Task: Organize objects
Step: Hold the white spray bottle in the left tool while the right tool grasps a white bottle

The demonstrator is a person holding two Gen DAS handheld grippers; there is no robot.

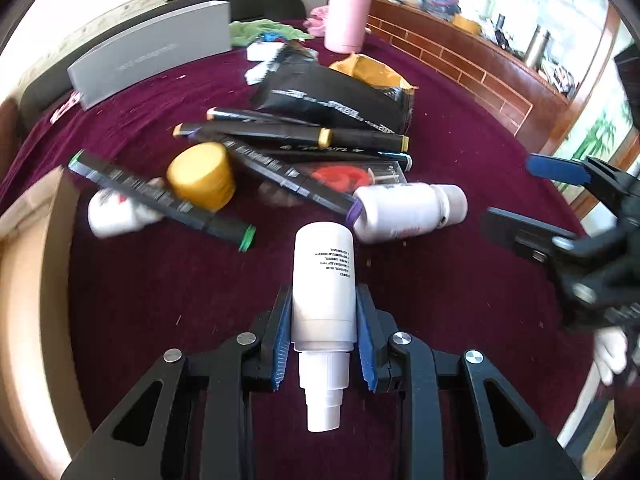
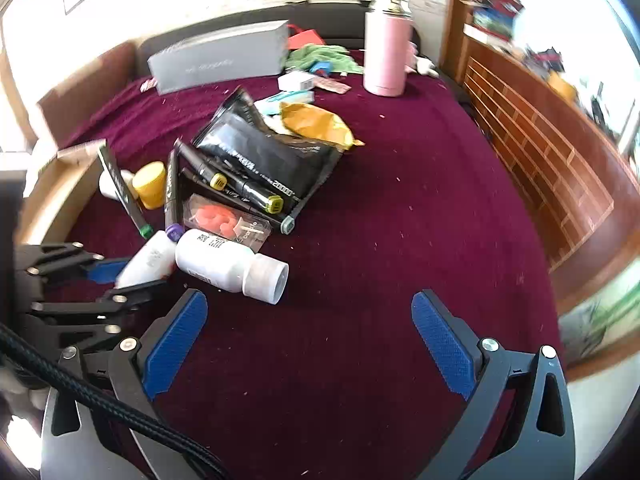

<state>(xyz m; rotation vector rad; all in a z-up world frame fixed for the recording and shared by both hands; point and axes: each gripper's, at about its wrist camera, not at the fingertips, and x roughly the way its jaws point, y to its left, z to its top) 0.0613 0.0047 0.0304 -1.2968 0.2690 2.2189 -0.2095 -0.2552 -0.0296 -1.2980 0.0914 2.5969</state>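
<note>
The left claw is narrow and holds a small white bottle by its sides, cap end toward the camera. The bottle sits low in the middle of the left view, lifted just above the dark red counter. The right claw is wide and holds nothing. A cardboard box waits at nine o'clock. To do this well, keep the squeeze steady so the smooth bottle does not slip, and carry it clear of the green-tipped marker and the fallen white jar at twelve o'clock.
</note>
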